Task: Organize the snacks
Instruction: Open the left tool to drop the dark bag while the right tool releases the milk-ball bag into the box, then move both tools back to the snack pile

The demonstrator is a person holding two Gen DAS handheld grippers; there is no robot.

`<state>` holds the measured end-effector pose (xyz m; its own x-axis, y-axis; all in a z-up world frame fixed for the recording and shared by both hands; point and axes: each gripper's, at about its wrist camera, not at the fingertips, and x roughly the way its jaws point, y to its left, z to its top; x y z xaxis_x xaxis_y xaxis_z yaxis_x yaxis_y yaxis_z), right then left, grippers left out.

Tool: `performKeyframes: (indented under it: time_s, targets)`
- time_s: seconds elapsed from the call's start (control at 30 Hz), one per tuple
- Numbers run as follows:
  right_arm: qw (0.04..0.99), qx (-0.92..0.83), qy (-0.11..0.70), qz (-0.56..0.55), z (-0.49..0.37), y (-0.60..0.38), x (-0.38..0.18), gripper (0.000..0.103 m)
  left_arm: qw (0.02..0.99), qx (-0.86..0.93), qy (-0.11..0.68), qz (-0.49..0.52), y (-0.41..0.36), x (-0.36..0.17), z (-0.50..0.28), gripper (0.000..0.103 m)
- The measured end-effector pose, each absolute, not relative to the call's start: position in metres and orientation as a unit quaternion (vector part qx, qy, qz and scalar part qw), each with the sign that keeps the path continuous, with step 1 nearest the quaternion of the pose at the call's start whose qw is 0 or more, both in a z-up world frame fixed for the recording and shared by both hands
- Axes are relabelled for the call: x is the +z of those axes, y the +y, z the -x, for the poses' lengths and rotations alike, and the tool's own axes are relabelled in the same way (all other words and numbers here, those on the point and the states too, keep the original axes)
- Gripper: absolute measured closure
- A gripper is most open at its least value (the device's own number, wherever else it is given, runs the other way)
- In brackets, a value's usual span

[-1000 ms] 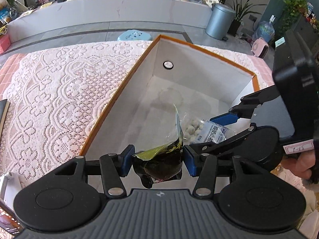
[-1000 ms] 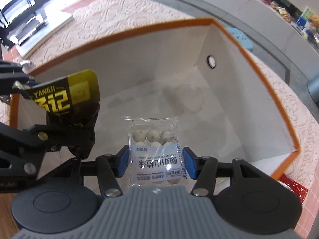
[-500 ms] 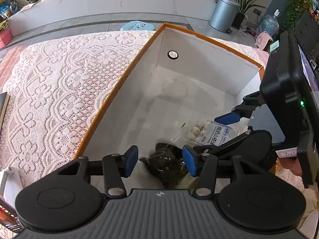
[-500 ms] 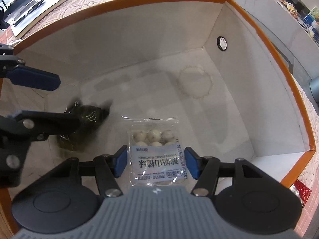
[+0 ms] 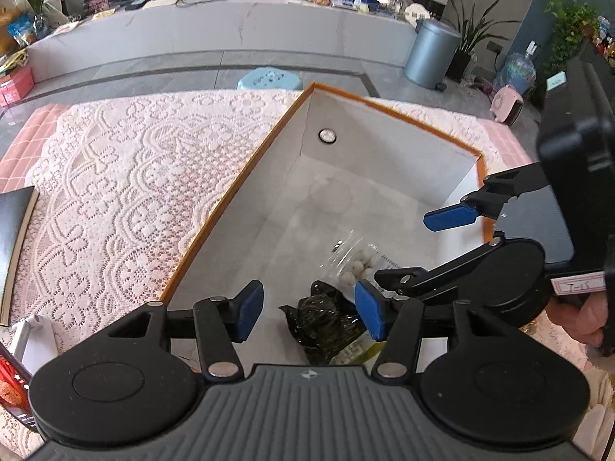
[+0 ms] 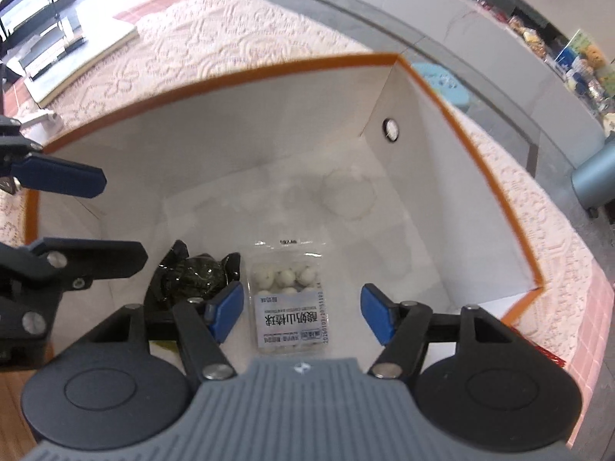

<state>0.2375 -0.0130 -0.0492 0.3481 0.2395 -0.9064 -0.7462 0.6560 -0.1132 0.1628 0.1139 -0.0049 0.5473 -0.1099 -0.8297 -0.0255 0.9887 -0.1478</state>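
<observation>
Snacks lie side by side on the floor of the white box point(image 6: 453, 176) with the orange rim, near its front wall: a dark crinkled packet point(image 6: 192, 280) and a clear bag of white balls point(image 6: 290, 307), just beside each other. Left gripper point(image 5: 309, 315) hangs over the dark packet, its jaws just opened and gripping nothing. Right gripper point(image 6: 301, 315) hangs over the clear bag, jaws likewise just opened, pads clear of the bag. Box rests on a lace cloth point(image 5: 127, 192)
</observation>
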Motion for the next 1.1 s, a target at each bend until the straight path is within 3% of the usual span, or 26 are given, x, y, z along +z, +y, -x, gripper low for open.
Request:
performKeyframes:
  time_s: [0.67, 1.1]
  targets:
    - [0.907, 0.209, 0.352, 0.098, -0.139, -0.157, 0.036, 0.037, 0.938, -0.105, 0.331, 0.019, 0.035, 0.044, -0.093, 0.038]
    - [0.946, 0.099, 0.307, 0.03, -0.065, -0.254, 0.014, 0.036, 0.951, -0.157, 0.263, -0.03, -0.04, 0.047, -0.064, 0.038]
